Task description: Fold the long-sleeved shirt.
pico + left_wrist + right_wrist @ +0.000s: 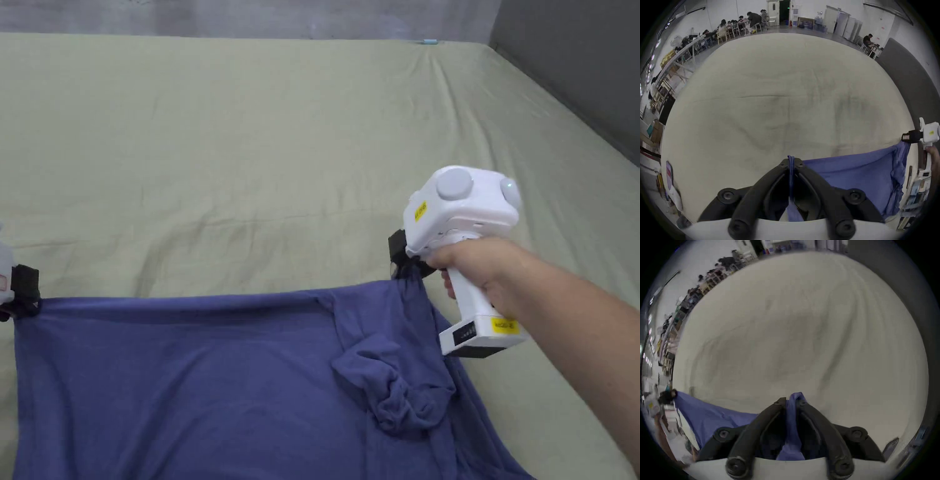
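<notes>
A blue long-sleeved shirt (206,381) hangs stretched between my two grippers above a pale green sheet (281,156). The left gripper (25,300) pinches its left top corner at the frame's left edge. At the right top corner sits the right gripper (406,265), white-bodied and held by a hand. In the left gripper view my black jaws (791,162) are shut on a thin fold of blue cloth (851,172). The right gripper view has my jaws (791,402) shut on a bunched fold of the shirt (713,415). A crumpled sleeve (400,394) dangles on the shirt's right side.
The sheet covers a wide flat surface stretching far ahead, with a dark grey wall (575,69) along its right side. Beyond the far edge, people sit at tables (740,24). A shelf with items (672,61) stands to the left.
</notes>
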{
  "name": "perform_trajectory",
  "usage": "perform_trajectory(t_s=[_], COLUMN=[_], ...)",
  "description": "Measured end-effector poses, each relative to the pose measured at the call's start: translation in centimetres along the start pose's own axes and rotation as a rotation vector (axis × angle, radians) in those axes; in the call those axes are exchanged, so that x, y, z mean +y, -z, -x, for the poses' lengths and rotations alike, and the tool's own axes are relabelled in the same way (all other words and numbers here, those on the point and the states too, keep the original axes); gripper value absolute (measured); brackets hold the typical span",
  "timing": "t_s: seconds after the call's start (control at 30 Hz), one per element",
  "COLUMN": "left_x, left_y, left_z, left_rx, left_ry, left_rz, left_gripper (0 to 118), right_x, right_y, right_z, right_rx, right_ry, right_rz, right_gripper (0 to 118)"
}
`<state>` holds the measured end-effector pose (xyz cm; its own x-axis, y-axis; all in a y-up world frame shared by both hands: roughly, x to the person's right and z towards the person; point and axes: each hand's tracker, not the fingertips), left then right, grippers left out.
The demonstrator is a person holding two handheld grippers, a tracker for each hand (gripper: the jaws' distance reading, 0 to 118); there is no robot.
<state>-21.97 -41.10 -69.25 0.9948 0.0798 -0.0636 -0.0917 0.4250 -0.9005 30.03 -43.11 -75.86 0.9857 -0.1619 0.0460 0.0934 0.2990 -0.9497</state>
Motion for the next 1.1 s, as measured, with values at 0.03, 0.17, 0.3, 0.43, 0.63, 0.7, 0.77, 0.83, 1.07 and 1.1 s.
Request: perform_trajectory(t_s=[0.03,0.17,0.3,0.43,0.63,0.7,0.77,0.83,1.07,1.1], left_x=[-0.1,-1.8,-5.9,-12.1,-21.7,-23.7,-25.4,-26.4,-26.8,-26.7], left_y=[-0.6,-3.9,-7.5,-10.4,-11.5,-10.1,-8.6,-7.2,-6.5,-6.8], left_z=[0.0,0.2,1.2,2.5,1.0,0.8,0.4,0.3,0.0,-0.1], left_rx=[-0.010,-0.047,-0.088,-0.125,-0.082,-0.061,-0.041,-0.037,-0.027,-0.024], left_ry=[-0.003,0.073,0.131,0.143,0.239,0.241,0.221,0.206,0.139,0.133], left_rz=[-0.011,-0.056,-0.077,-0.055,0.093,0.135,0.193,0.207,0.201,0.194], left_gripper=[0,0,0,0,0,0,0,0,0,0], right_x=[-0.4,-5.4,-13.5,-21.8,-29.6,-30.6,-30.9,-30.6,-29.4,-29.4], right_y=[-1.7,-8.8,-13.7,-14.6,-12.0,-10.5,-9.0,-8.1,-6.3,-6.6], right_z=[0.3,0.7,0.3,-1.1,-2.6,-3.0,-3.5,-3.7,-4.0,-4.1], right_rx=[0.027,0.037,0.037,0.027,0.009,0.015,0.014,0.009,0.020,0.023], right_ry=[-0.058,-0.223,-0.343,-0.352,-0.348,-0.326,-0.307,-0.292,-0.261,-0.257], right_rz=[-0.024,-0.128,-0.160,-0.108,0.038,0.075,0.106,0.112,0.126,0.125], right_gripper=[6,6,6,6,6,6,6,6,10,18])
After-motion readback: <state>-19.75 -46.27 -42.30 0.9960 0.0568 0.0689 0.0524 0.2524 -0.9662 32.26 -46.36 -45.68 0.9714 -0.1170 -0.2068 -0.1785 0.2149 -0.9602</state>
